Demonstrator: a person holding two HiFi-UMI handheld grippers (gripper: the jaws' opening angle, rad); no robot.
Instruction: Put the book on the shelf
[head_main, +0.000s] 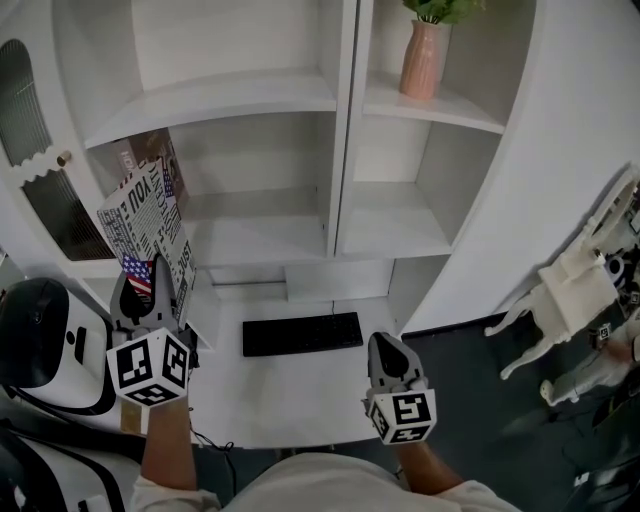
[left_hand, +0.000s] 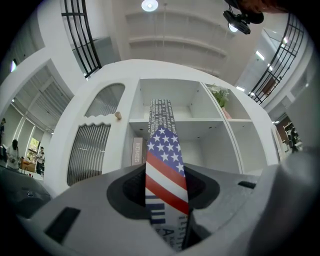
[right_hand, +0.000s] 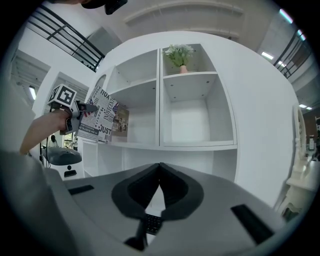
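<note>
Left gripper (head_main: 150, 288) is up at the left of the head view with its jaws clamped on the book (head_main: 148, 222), and its own view confirms it: the flag-striped spine (left_hand: 165, 167) runs straight up between the two pads. The book stands upright and a touch tilted, in the air in front of the left middle compartment of the shelf (head_main: 262, 238). It is not yet on the board. A second book (left_hand: 138, 150) leans at that compartment's left wall. Right gripper (head_main: 392, 352) hangs low at centre right over the worktop (head_main: 300, 395), jaws pressed together on nothing, with the keyboard (head_main: 302, 333) just beyond it. Now the handling: this looks a thin, stiff book, fairly light, with a glossy printed cover that could slide in the pads. The hold is down at its lower end, so most of it towers above the jaws and may swing if tipped quickly. A grip near the spine, as here, seems the right spot. The vase (head_main: 424, 58) at upper right is well apart, no worry there.
</note>
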